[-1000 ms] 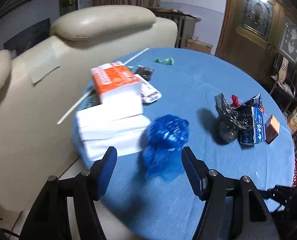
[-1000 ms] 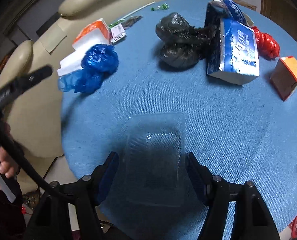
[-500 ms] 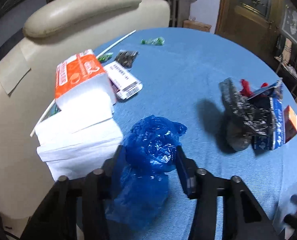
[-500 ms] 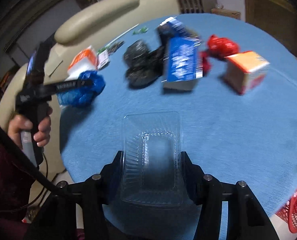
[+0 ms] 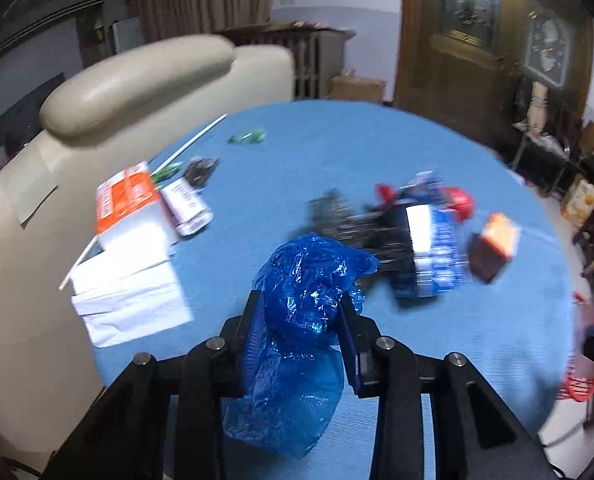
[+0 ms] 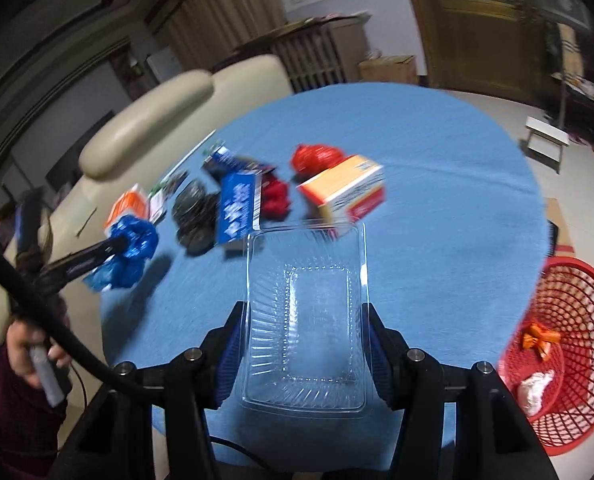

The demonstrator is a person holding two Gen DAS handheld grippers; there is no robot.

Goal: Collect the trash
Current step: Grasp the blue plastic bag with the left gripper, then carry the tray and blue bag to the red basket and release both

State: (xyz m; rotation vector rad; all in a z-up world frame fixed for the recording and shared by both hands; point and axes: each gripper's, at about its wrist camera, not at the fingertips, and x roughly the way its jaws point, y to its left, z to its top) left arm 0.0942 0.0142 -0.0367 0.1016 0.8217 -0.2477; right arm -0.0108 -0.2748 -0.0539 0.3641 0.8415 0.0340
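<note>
**Both grippers loaded above the round blue table**

My left gripper point(image 5: 301, 308) is clenched on the crumpled blue plastic bag point(image 5: 297, 344); its two blue-padded fingers point(image 5: 347, 328) press into the bag's upper bulge while the loose lower part hangs below them. From the right wrist view the bag point(image 6: 127, 252) sits lifted off the round blue-clothed table point(image 6: 437, 184), over the table's edge on the side of the cream leather armchair point(image 6: 149, 120).

My right gripper point(image 6: 305, 344) grasps the clear rectangular plastic tray point(image 6: 307, 320) by its long sides, open face up, held over the table's near edge.

Left on the table: a crumpled black plastic bag point(image 5: 337, 220) near the centre, just beside it a blue and white printed pack point(image 5: 429, 248), a crumpled red plastic bag point(image 6: 317, 158) on the far side of that pack, and an orange and white cardboard box point(image 6: 345, 192) touching or nearly touching the red bag. Toward the armchair side lie an orange-topped white tissue pack point(image 5: 131, 208) on a stack of white paper napkins point(image 5: 129, 304), a thin white stick point(image 5: 193, 142) and small green wrappers point(image 5: 247, 136).

The red plastic mesh basket point(image 6: 577, 344) stands on the floor off the table's right edge, well below the tray, with an orange scrap point(image 6: 539, 338) and a white crumpled piece point(image 6: 535, 386) inside.
</note>
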